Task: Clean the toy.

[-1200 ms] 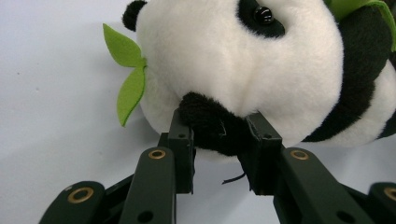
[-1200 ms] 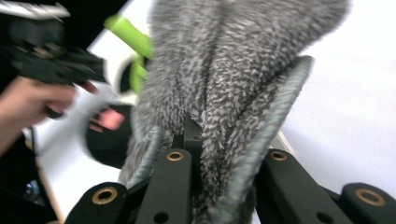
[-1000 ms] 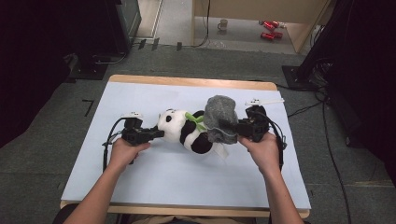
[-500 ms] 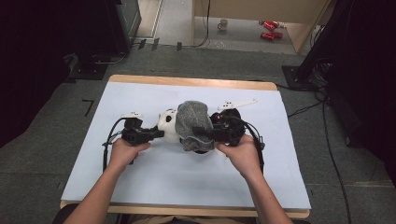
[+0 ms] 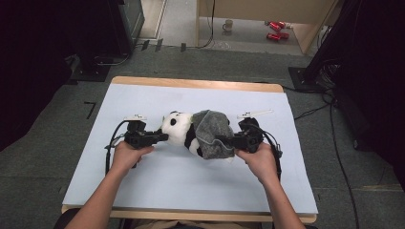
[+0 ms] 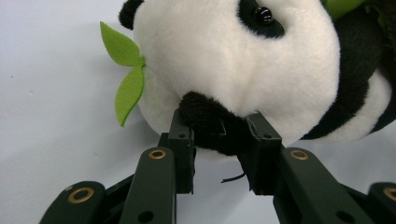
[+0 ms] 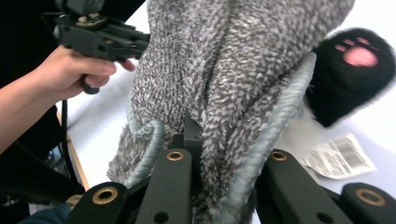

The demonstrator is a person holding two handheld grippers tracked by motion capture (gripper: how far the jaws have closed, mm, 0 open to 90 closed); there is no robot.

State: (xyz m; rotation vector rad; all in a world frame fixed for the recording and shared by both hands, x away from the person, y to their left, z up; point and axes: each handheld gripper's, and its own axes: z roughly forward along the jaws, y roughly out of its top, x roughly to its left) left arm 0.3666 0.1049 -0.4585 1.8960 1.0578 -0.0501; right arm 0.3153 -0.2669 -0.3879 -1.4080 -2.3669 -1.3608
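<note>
A plush panda (image 5: 179, 130) lies on the white table mat (image 5: 157, 181), head toward the left. My left gripper (image 5: 160, 137) is shut on the panda's black ear (image 6: 212, 126), close under the white head (image 6: 243, 60), with green felt leaves (image 6: 128, 79) to one side. A grey knitted cloth (image 5: 212, 132) is draped over the panda's body. My right gripper (image 5: 223, 141) is shut on the cloth's edge (image 7: 224, 140). A black paw with pink pads (image 7: 357, 70) and a white care tag (image 7: 338, 156) poke out beside the cloth.
The mat lies on a wooden table (image 5: 200, 85) with grey floor around it. A mug (image 5: 229, 24) and red objects (image 5: 274, 29) sit on the floor far behind. Dark equipment and cables (image 5: 315, 107) stand at the table's right. Cables trail from both grippers.
My right gripper has carried the grey cloth leftward and laid it over the panda's body. The left gripper has stayed clamped at the panda's head.
</note>
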